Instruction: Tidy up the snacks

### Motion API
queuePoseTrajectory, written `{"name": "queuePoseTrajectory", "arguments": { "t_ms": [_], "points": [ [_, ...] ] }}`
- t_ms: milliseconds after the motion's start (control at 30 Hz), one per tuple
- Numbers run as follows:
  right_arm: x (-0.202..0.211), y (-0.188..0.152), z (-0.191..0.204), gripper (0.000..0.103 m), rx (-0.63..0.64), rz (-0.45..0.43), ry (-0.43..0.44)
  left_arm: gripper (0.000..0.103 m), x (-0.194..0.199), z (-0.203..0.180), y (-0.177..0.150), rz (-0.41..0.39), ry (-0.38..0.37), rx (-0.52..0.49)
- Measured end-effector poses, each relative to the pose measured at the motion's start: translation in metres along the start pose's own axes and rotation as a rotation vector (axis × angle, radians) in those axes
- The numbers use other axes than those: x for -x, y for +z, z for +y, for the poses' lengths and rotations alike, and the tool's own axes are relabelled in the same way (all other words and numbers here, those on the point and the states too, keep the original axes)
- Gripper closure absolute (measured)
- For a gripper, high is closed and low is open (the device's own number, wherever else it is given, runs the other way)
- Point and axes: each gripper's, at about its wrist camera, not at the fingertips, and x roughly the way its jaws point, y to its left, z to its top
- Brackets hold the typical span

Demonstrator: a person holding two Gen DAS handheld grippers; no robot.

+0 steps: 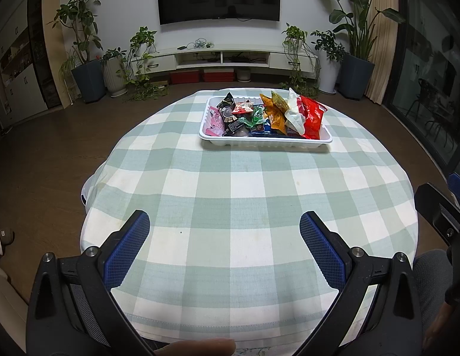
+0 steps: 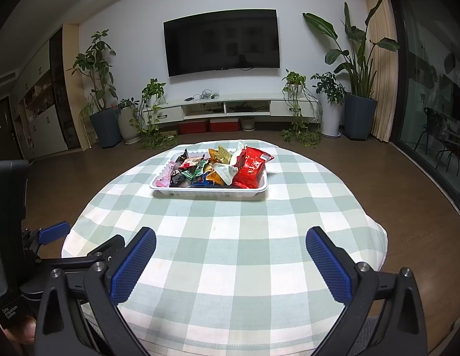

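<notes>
Surface: table under a green-and-white checked tablecloth [image 1: 230, 184], bare apart from one white tray [image 1: 259, 141] at the far side. The tray is heaped with snack packets [image 1: 268, 115]: a red bag [image 2: 251, 169] at its right end, orange and white ones beside it, dark and pink ones to the left.

Room: brown floor, a television [image 2: 222, 41] on the white wall, a low white cabinet [image 2: 230, 108] under it, potted plants [image 2: 356, 68] at both ends, glass doors to the right.

Left gripper [image 1: 224, 227]: jaws spread wide, nothing between the blue pads, over the near cloth, well apart from the tray. Right gripper [image 2: 231, 241]: likewise released and empty.

View differences: the right wrist view shows the left gripper's body at its left edge, with a printed label. The left wrist view shows a blurred shape at its bottom edge, possibly a fingertip [image 1: 197, 347].
</notes>
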Motion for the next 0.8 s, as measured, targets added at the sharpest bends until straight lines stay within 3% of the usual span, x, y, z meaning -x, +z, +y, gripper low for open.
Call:
{"name": "queuePoseTrajectory", "arguments": {
  "t_ms": [800],
  "points": [
    [0.0020, 0.0004, -0.0005, 0.000, 0.001, 0.004, 0.000, 0.001, 0.0007, 0.0005, 0.0009, 0.001, 0.000, 0.000]
  ]
}}
